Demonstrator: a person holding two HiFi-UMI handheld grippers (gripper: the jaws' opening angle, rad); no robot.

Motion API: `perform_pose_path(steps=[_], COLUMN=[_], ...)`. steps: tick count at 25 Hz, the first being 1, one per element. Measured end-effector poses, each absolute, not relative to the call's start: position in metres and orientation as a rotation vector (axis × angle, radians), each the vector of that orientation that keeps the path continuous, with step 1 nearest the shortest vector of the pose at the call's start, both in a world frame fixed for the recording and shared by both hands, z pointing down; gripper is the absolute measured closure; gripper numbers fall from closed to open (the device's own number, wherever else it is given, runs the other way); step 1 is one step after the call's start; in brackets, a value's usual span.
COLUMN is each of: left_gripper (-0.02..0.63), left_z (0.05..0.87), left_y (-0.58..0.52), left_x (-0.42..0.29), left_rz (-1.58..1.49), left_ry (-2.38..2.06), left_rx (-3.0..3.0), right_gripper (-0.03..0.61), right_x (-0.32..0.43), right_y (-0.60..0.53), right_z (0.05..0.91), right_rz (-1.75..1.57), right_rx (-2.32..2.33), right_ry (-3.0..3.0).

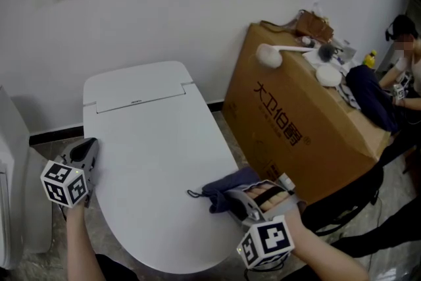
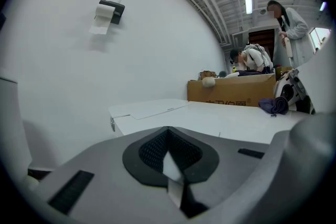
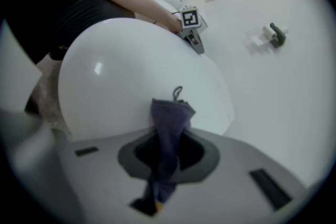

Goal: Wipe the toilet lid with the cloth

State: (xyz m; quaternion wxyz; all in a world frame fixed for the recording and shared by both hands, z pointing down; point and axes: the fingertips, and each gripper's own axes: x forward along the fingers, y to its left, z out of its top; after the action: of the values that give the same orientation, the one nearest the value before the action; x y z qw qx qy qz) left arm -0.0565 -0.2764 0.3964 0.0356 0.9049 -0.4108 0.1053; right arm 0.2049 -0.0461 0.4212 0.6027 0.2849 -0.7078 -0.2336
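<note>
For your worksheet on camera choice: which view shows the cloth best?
The right gripper view: the cloth sits centred, clamped in the right gripper. Head view: bunched on the toilet lid. Left gripper view: a small, distant lump.

**Head view:** from above the front end of the glossy white closed toilet lid (image 1: 158, 161), looking steeply down towards the white wall (image 1: 197, 3).
**Left gripper view:** low at the lid's left edge, facing across it to the brown printed cardboard box (image 2: 231, 93).
**Right gripper view:** close over the lid's right front edge, facing back leftward.
All three views share the lid's top.
</note>
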Motion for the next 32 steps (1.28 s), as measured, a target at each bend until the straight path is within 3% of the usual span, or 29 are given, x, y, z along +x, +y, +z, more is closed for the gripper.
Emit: perform_pose_path(steps=[16,32], left_gripper=[0.597,0.598], left_z=[0.396,0.397], left_y=[-0.275,-0.274], left_x=[-0.056,-0.052], left_rz=[0.319,0.310], left_ry=[-1.276,-1.270], left_rx=[2.777,2.776], right_gripper=[0.515,0.515], right_x=[0.206,0.147], right_y=[-0.038,-0.276], right_z=[0.410,0.343], right_rz=[-0.562,-0.856], right_rx=[0.699,0.754], right_ry=[-1.653,-1.533])
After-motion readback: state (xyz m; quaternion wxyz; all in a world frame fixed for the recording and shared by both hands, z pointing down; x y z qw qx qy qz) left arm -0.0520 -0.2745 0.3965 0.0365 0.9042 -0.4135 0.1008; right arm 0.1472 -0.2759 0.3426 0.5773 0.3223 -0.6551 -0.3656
